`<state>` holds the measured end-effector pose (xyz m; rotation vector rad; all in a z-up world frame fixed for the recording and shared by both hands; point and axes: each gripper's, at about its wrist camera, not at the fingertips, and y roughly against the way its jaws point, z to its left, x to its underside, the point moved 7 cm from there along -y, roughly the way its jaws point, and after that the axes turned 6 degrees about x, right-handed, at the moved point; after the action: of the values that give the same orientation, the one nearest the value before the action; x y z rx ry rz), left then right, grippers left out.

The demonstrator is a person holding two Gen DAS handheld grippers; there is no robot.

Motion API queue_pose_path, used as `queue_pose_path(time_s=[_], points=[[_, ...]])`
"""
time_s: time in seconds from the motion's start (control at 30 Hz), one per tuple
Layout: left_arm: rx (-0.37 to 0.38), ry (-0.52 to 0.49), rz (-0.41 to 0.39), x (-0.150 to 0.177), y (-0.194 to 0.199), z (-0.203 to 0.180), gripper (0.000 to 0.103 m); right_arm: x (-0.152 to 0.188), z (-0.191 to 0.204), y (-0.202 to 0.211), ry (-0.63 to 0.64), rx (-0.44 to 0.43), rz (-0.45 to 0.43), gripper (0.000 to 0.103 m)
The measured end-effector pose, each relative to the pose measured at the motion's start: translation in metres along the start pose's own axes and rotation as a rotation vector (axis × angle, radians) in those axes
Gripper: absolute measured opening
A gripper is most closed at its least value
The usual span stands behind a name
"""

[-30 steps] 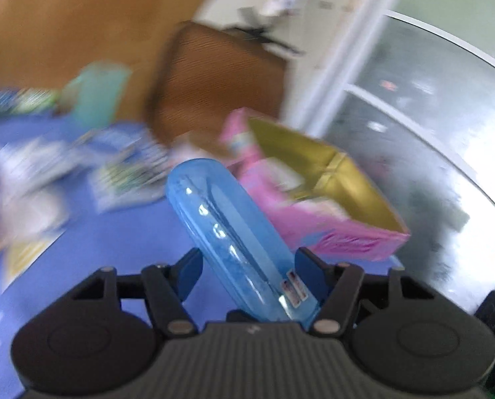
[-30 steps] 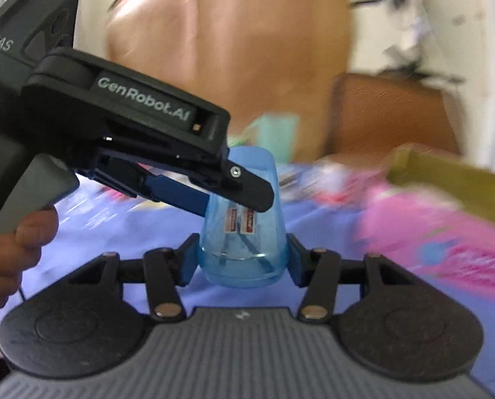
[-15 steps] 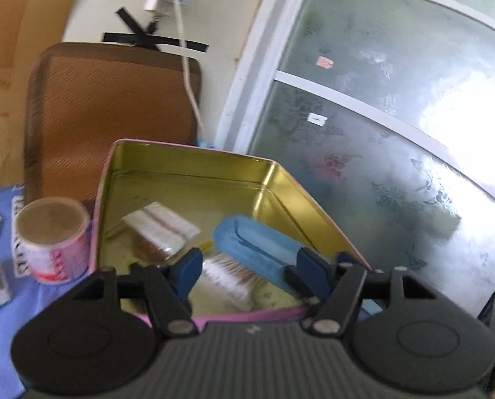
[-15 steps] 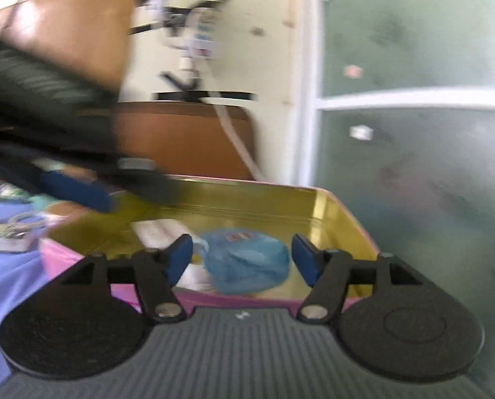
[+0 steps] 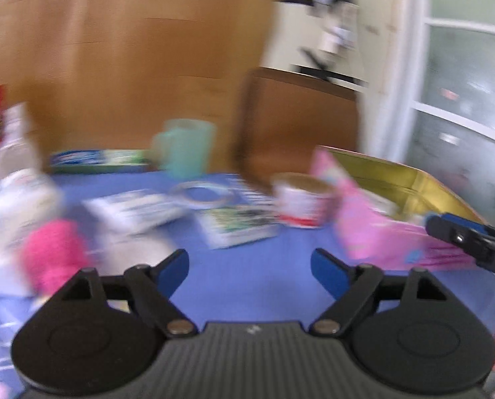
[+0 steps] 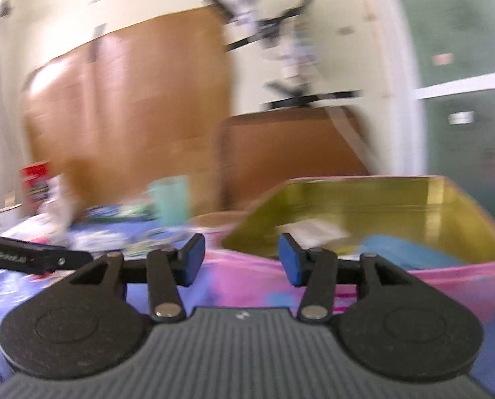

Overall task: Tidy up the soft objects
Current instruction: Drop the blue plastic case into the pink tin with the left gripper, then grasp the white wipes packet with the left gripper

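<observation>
- We find the left gripper (image 5: 249, 267) spread wide with nothing between its fingers; a second ago it clamped a blue translucent pouch, so that hold is now released.
- We find the right gripper (image 6: 241, 259) likewise parted and empty, where a second ago it gripped the other end of the same pouch.
- The blue pouch (image 6: 403, 253) now lies inside the pink tin (image 6: 397, 274), on its gold floor, beside a pale packet; we judge that item delivered.
- Both views are motion-blurred and have swung off the tin towards the blue tablecloth (image 5: 247, 282), which we read as a retreat in search of the next piece.
- A pink fluffy item (image 5: 53, 254) sits left of the left gripper, near white wrappers; we judge it a likely next candidate.
- The red-and-white cup (image 5: 302, 204), tape roll (image 5: 202, 194) and teal mug (image 5: 184, 148) stand apart from the tin.
</observation>
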<state>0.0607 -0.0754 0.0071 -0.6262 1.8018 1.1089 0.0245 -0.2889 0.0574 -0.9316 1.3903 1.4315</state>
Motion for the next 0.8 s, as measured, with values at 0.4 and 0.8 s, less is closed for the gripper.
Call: queue_pose_path(time_s=[0.4,0.8], points=[[-0.129,0.188,-0.055,0.026,0.05,0.123,0.081,-0.009,0.151,-0.119,0.087,-0.235,0.256,0.063],[0.0,0.369,-0.122,0.03,0.055,0.147,0.076,0.008,0.204,-0.145,0.349,-0.188,0.266,0.003]])
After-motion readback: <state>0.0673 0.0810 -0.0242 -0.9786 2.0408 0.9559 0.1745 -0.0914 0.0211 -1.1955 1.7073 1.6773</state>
